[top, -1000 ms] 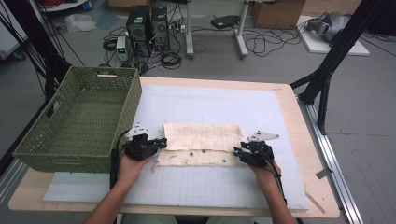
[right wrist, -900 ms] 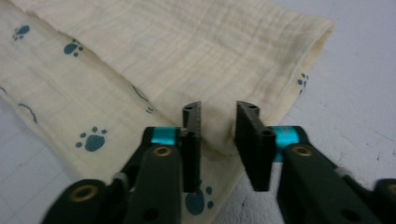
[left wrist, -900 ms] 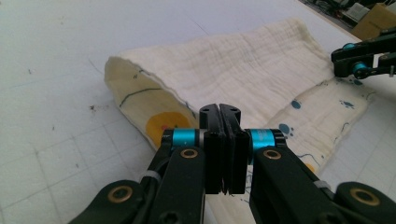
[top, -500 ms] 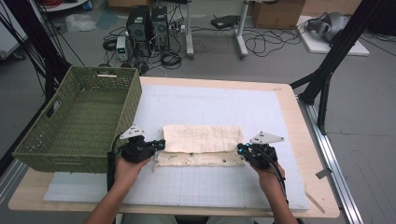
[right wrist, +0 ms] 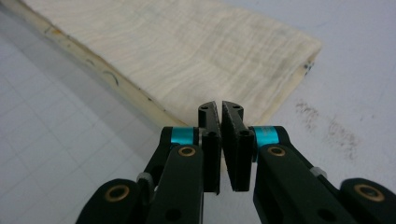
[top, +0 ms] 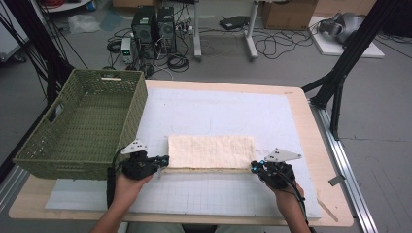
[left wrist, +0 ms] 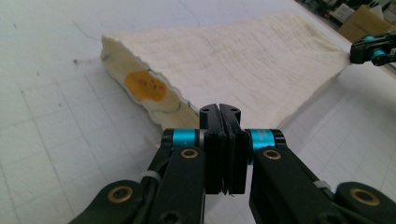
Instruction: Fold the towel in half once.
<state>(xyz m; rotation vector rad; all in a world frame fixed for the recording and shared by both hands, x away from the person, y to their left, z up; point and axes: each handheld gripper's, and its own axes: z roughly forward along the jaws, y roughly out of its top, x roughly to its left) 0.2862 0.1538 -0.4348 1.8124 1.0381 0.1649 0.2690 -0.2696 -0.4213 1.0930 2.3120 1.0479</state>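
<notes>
Both tongs, left (left wrist: 219,108) and right (right wrist: 220,106), pinching near corners of the folded cream cloth (top: 211,150).

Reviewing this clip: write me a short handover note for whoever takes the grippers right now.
Left gripper: shut on the near-left corner of the folded cloth.
Right gripper: jaws have just been closing and are now shut on the cloth's near-right corner.
Things: the cream cloth lies on the white mat, folded lengthwise, with a printed layer peeking out along its near edge. The green basket sits at the table's left, nothing visible in it.
Done: one fold.
Left, probably: fold again, then perhaps move the cloth into the basket.
</notes>
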